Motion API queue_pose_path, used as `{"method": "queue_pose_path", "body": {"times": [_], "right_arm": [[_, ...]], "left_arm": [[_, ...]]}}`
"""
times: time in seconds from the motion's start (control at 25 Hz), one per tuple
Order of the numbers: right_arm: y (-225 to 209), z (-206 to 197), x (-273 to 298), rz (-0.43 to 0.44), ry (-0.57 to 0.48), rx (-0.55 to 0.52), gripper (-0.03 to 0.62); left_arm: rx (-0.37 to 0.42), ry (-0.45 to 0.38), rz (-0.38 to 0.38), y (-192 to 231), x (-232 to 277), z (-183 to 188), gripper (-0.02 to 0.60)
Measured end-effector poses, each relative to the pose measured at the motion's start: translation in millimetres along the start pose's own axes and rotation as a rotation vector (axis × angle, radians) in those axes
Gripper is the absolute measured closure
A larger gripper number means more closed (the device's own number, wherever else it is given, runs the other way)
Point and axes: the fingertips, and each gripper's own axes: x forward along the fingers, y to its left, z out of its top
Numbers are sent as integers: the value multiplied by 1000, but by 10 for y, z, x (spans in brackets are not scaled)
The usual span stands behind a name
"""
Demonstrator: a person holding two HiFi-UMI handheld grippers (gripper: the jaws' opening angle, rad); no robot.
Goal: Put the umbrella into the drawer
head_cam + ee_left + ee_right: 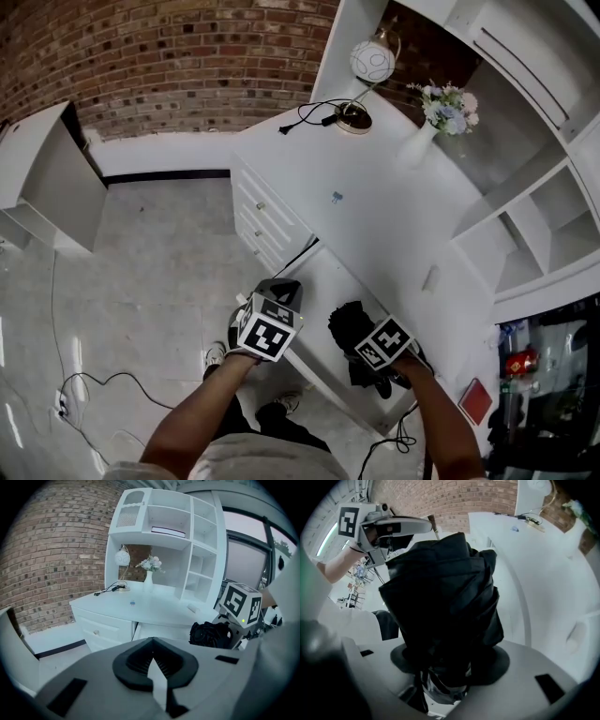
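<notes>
Right gripper view: I'm clamping my right claw (pixel 446 679) on the folded black umbrella (pixel 440 597); it's looking light and floppy, so I'm gripping its bunched end. Left claw (pixel 152 662) closed, empty.

Grey left gripper (pixel 279 287), right gripper (pixel 361 336): black-white marker cubes (pixel 266 333); light shirt (pixel 253 465), dark trousers (pixel 281 427), white shoes (pixel 216 354).
</notes>
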Motion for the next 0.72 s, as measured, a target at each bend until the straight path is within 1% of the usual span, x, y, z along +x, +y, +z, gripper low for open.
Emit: {"method": "queue_pose_path", "body": {"times": [0.24, 0.48, 0.72], "right_arm": [[-4, -37, 356, 41, 79, 47, 345], [14, -131, 611, 60, 117, 77, 345], [-72, -108, 683, 44, 103, 116, 345]], "left_arm": [[-13, 7, 6, -4, -67, -66, 588], [-9, 14, 29, -55, -190, -103, 588], [11, 34, 36, -154, -302, -159, 588]]}}
